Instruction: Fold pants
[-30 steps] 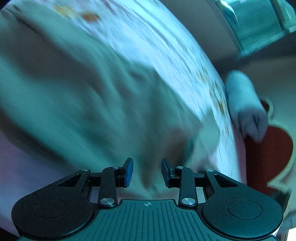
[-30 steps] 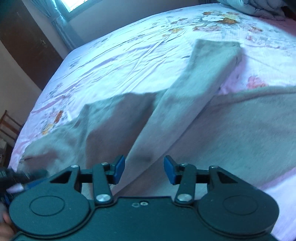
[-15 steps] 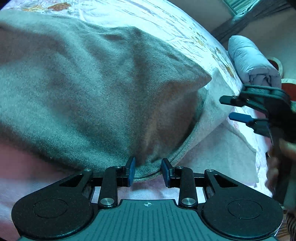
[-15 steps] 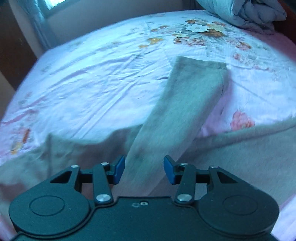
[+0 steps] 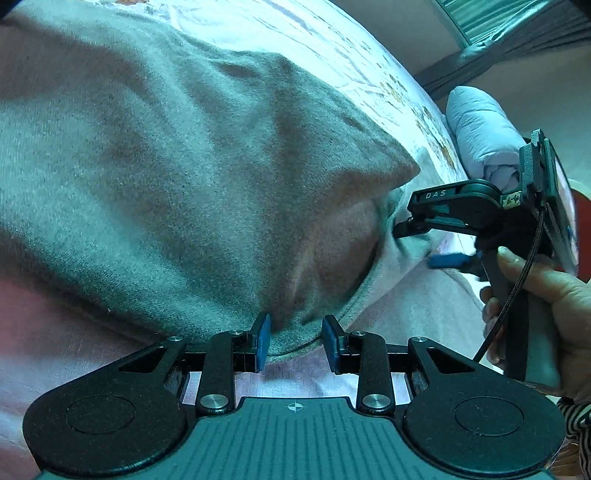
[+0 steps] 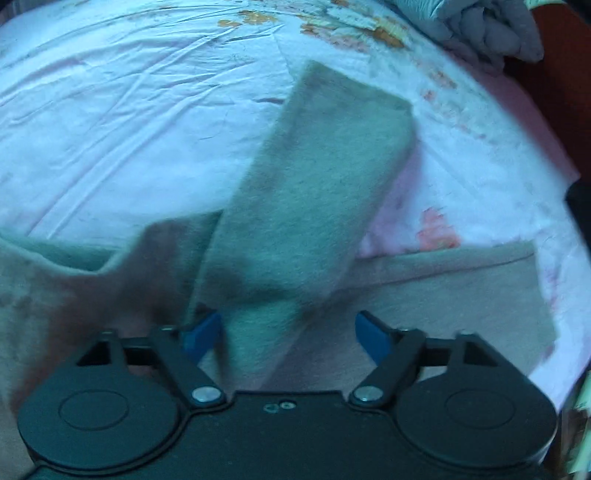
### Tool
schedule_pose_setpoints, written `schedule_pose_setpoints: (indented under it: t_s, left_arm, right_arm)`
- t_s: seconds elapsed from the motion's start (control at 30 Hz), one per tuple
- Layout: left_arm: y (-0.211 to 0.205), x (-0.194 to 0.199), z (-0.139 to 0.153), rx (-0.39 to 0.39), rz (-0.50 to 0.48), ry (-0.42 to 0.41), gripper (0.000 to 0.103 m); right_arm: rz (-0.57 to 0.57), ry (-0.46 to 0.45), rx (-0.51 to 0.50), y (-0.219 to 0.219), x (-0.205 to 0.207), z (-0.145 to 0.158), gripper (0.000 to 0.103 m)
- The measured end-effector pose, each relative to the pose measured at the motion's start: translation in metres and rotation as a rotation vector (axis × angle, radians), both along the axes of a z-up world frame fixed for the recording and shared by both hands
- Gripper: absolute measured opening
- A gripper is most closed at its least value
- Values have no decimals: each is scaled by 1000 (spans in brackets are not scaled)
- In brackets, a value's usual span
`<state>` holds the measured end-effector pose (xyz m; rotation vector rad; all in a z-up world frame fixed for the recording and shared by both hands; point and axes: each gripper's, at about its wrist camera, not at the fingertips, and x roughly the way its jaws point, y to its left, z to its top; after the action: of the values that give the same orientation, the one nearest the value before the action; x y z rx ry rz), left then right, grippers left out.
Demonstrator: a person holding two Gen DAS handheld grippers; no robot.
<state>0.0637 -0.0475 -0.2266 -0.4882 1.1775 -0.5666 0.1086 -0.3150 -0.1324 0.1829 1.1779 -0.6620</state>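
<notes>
Grey fleece pants (image 5: 192, 177) lie on a pink floral bed sheet (image 6: 110, 110). In the left wrist view their bunched waist end fills the frame, and my left gripper (image 5: 295, 341) is open with the hem edge between its blue pads. The right gripper (image 5: 428, 243) shows there at the right, open at the cloth's far corner, held by a hand. In the right wrist view one leg (image 6: 317, 177) lies folded diagonally over the other leg (image 6: 443, 295). My right gripper (image 6: 288, 336) is wide open over the cloth.
A rolled pale blue blanket (image 5: 480, 136) lies at the bed's far edge. A crumpled quilt (image 6: 480, 26) sits at the head of the bed. A dark red headboard (image 6: 561, 74) stands behind it. A window with curtains (image 5: 509, 22) is beyond the bed.
My left gripper has settled at the pants' hem. My right gripper moved in closer to the cloth and its jaws opened wider.
</notes>
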Motion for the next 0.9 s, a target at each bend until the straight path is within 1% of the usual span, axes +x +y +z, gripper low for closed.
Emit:
schedule_pose_setpoints:
  t_s: [0.03, 0.1, 0.17, 0.23, 0.3, 0.37, 0.4, 0.43, 0.47, 0.5, 0.53, 0.57, 0.6, 0.63, 0.67, 0.7, 0.73, 0.8, 0.9]
  left_arm:
    - [1, 0, 0, -5, 0, 3, 33]
    - [4, 0, 0, -15, 2, 10, 33]
    - [5, 0, -1, -20, 5, 14, 33]
    - [4, 0, -1, -21, 11, 15, 33]
    - [4, 0, -2, -23, 13, 15, 33]
    - [5, 2, -2, -29, 16, 21, 33]
    - [6, 2, -3, -31, 17, 23, 33]
    - [6, 2, -3, -33, 18, 25, 33]
    - [6, 2, -3, -33, 18, 26, 33]
    - [6, 2, -3, -34, 19, 28, 33]
    - [6, 2, -3, -35, 20, 29, 33]
    - [6, 2, -3, -34, 18, 27, 33]
    - [6, 2, -3, -34, 18, 27, 33]
    - [7, 2, -4, -36, 18, 28, 33]
    - [7, 2, -4, -38, 19, 30, 33]
    - [7, 3, -4, -39, 18, 31, 33]
    - [7, 3, -4, -40, 17, 31, 33]
    - [8, 3, -4, -43, 18, 33, 33]
    - [7, 3, -3, -40, 21, 37, 33]
  right_arm:
    - [-2, -11, 28, 0, 0, -1, 41]
    - [-28, -33, 58, 0, 0, 1, 40]
    - [-32, -85, 93, 1, 0, 9, 44]
    - [-43, -119, 119, 0, 0, 16, 57]
    - [-37, -99, 143, 2, 5, 14, 66]
    - [-45, -84, 142, 6, 8, 9, 66]
    - [-54, -100, 143, 8, 8, 9, 66]
    - [-50, -114, 127, 10, 10, 9, 61]
    - [-48, -107, 103, 11, 11, 8, 55]
    - [-54, -86, 87, 11, 13, 6, 41]
    - [-56, -77, 87, 9, 13, 3, 36]
    - [-57, -84, 95, 7, 10, 2, 33]
    - [-66, -97, 108, 4, 7, 1, 23]
    - [-80, -124, 127, 0, 1, 3, 15]
    - [-94, -148, 147, -4, -5, 5, 11]
    - [-113, -180, 172, -9, -14, 8, 5]
    - [-132, -214, 200, -13, -23, 11, 1]
    - [-165, -283, 260, -21, -48, 18, 1]
    - [-175, -386, 323, -31, -88, 29, 1]
